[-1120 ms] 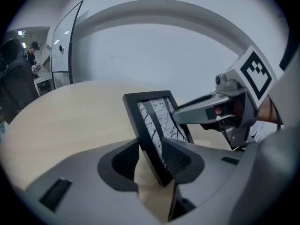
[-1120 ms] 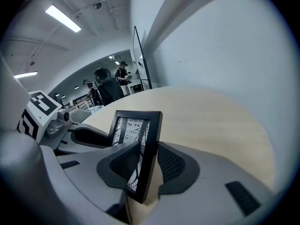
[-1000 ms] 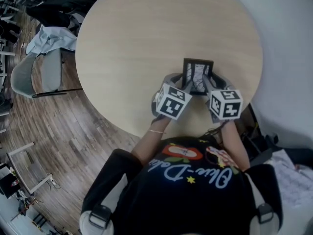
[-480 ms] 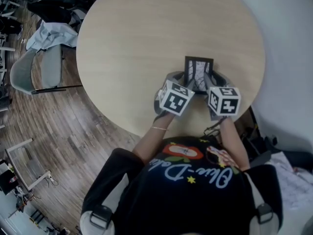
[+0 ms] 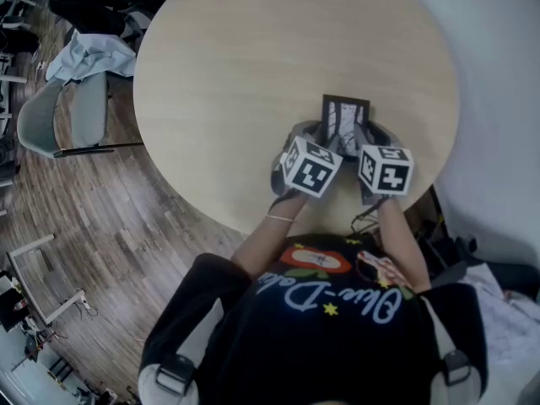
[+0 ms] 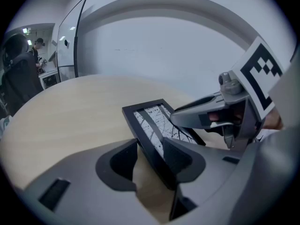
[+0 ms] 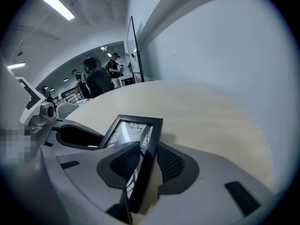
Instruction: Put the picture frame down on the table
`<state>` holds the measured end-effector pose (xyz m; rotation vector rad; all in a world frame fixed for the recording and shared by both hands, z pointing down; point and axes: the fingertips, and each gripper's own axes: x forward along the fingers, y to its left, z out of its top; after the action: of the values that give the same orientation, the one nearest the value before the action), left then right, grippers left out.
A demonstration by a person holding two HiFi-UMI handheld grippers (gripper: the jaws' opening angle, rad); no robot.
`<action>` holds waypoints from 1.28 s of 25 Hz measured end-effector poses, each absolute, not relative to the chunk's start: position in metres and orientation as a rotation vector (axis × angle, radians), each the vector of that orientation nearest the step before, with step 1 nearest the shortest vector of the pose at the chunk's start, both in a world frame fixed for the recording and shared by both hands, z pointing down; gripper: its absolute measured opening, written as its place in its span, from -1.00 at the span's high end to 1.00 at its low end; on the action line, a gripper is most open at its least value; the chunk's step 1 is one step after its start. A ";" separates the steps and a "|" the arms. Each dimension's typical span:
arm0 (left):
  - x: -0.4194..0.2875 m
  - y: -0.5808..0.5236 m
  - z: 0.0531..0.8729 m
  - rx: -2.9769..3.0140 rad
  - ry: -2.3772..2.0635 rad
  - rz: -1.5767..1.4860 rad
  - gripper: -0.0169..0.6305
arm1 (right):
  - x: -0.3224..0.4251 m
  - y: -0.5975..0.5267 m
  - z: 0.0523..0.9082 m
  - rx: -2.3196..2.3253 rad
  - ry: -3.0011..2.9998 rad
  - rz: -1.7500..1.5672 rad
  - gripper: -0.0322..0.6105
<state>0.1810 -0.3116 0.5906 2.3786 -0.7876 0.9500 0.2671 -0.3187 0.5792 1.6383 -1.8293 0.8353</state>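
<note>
the picture frame (image 5: pixel 344 123), black with a black-and-white line print and no words i can read, is held tilted over the near right part of the round wooden table (image 5: pixel 253 57), and i cannot tell if its lower edge touches the wood. the left gripper (image 6: pixel 152 156) has its jaws closed on the frame's left side, and the right gripper (image 7: pixel 147 165) has its jaws closed on the right side. the person's black shirt (image 5: pixel 278 344) carries white cursive writing, not clear enough to read.

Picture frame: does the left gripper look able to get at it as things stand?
Yes, it seems so: the left gripper has one side edge of the picture frame between its jaws, and the right gripper grips the opposite edge, out of its way.
</note>
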 end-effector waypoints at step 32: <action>0.177 -0.328 0.536 2.611 -0.907 0.769 0.47 | 0.278 -0.330 0.539 1.820 -1.923 0.689 0.61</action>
<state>0.1773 -0.3280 0.5363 2.6105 -0.9074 0.7694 0.2783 -0.3298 0.5386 1.8196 -1.9230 0.6887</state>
